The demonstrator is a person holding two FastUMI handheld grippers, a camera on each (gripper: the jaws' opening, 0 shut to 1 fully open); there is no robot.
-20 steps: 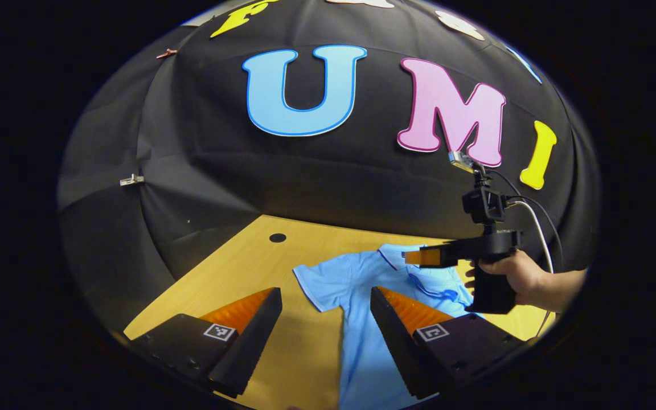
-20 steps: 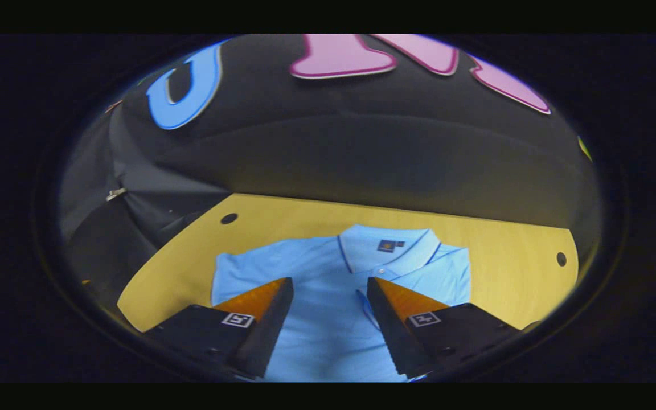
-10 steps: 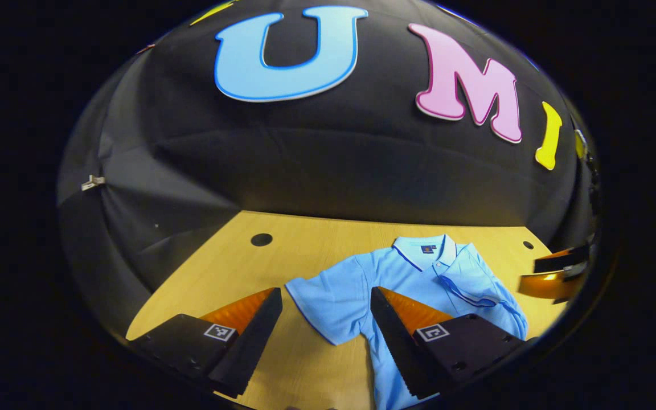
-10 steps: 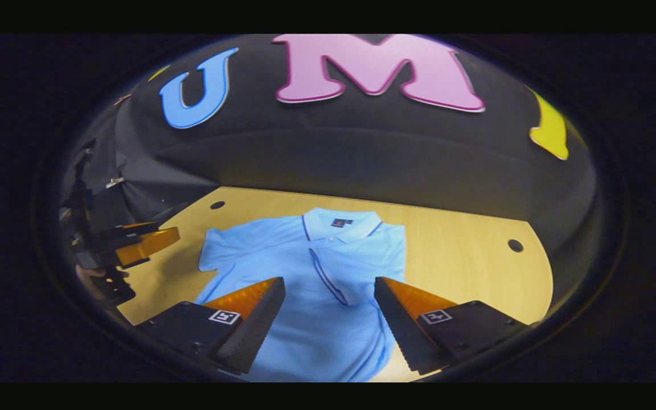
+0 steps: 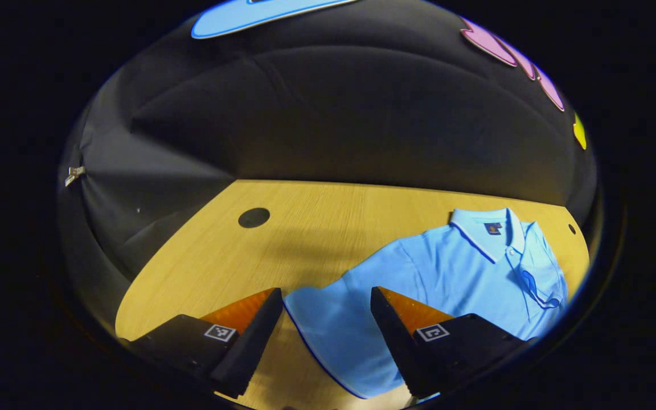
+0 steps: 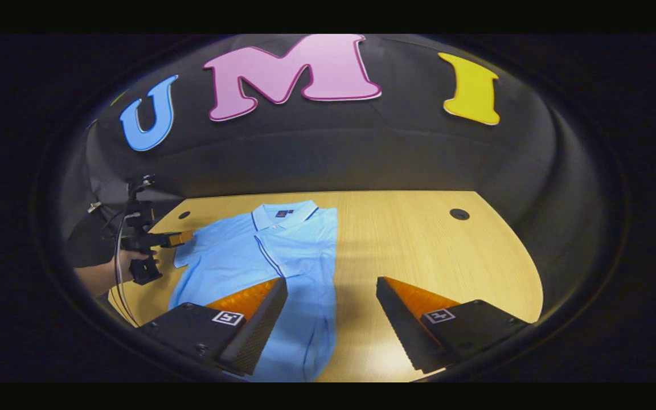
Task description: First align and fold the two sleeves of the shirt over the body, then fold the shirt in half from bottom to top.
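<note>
Black gripper bodies, wedge-shaped ribbed fingers, square black-and-white marker tags, small screws; far left gripper trailing thin cables, bare forearm.

A light wooden surface stands against the booth's black cloth wall. It has round dark holes near its far corners. A small metal clip sits on the cloth.

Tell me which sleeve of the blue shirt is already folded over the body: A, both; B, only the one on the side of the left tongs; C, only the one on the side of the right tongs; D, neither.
C: in the right gripper view the shirt has a straight folded edge on the side of the right tongs, while the other sleeve lies spread flat on the table by the left tongs.
</note>
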